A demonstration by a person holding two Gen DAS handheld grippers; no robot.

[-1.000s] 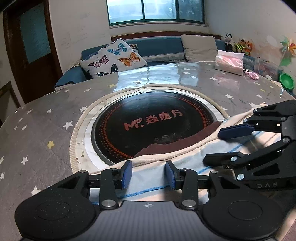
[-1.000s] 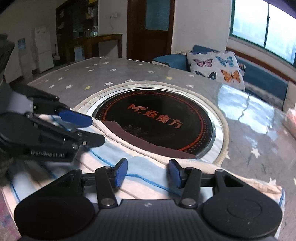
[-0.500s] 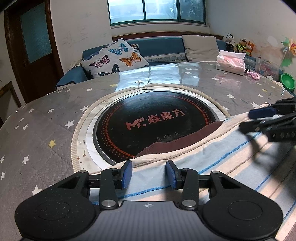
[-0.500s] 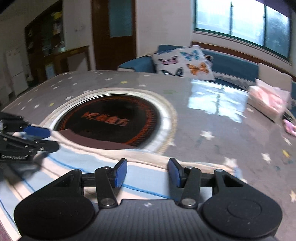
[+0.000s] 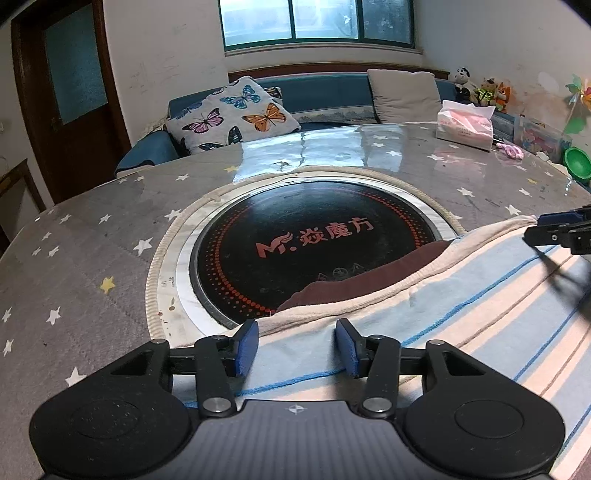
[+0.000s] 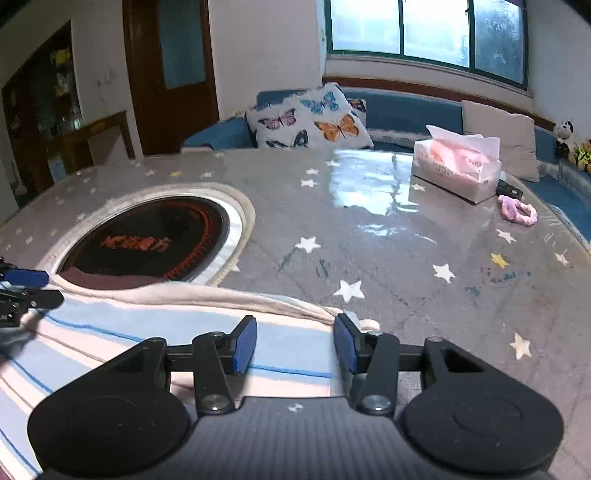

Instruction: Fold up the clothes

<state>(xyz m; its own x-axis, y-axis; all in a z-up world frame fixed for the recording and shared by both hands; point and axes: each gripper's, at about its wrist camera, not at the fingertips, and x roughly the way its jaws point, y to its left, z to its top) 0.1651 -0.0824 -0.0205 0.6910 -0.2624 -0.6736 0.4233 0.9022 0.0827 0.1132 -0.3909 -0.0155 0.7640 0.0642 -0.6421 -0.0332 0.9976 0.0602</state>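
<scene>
Left gripper (image 5: 295, 345): jaws spread wide, blue pads clear of each other, nothing held. It hovers over the striped garment (image 5: 480, 295), just behind the cream collar band; contact with the cloth cannot be told.

Right gripper (image 6: 294, 349): jaws equally wide, nothing held. It is poised over the garment's right end, with the right pad next to the cream corner of the fabric. In the left wrist view the right gripper shows at the far right edge of frame, above the cloth's outer corner.

Pose: both grippers point forward across the table toward the sofa (image 5: 332, 92), low and roughly level. No hand visible.

Garment: pale blue and cream with thin blue and brown lines, lying flat along the near edge of the table (image 5: 92, 229). Its collar, with dark brown lining, overlaps the near rim of the black round cooktop (image 5: 314, 236) set in the table's centre.

Surface: grey star-print cover under a glossy sheet. Tissue box (image 6: 458, 166) and a pink hair tie (image 6: 517, 214) toward the far right edge. Butterfly cushion (image 5: 232, 114) on the sofa, window (image 5: 317, 18) above, dark door (image 5: 70, 88) at left.
</scene>
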